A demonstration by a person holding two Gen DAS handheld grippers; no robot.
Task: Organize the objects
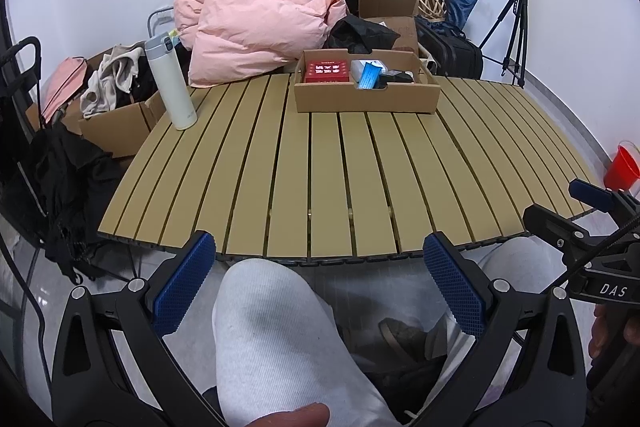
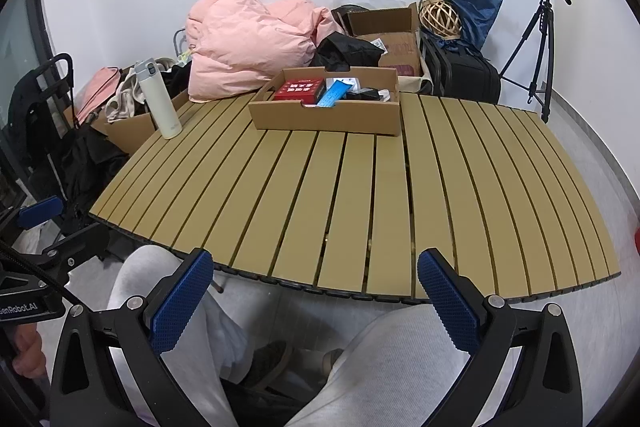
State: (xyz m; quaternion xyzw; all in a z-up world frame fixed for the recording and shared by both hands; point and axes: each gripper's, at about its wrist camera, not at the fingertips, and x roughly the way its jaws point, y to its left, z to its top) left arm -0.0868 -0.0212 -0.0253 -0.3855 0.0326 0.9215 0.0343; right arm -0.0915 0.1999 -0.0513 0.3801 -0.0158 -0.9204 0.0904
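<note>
On the slatted tan surface (image 1: 320, 163) a shallow cardboard tray (image 1: 366, 95) sits toward the far edge, just in front of a heap of pink bedding (image 1: 248, 27). Inside the tray lie a red box (image 1: 326, 71) at its left end, a blue-and-white packet (image 1: 368, 75) beside it, and some black items (image 1: 394, 77) toward the right that are too small to make out. A white bottle (image 1: 170, 81) with a grey lid stands upright at the far left corner of the surface, well apart from the tray.

Both grippers hang over the person's lap in grey trousers, short of the near edge of the surface. The left hand-held gripper (image 1: 318, 281) has its blue-padded fingers (image 1: 182, 285) spread wide with nothing between them. The right hand-held gripper (image 2: 316, 295) is likewise spread wide and holds nothing; in the left wrist view it shows at the right edge.

Behind the surface, against the white wall, stand an open cardboard box (image 2: 386, 35), a black bag (image 2: 464, 71), a woven ball (image 2: 438, 15) and a tripod (image 2: 540, 39). A red cup (image 1: 622, 165) is at the far right.
</note>
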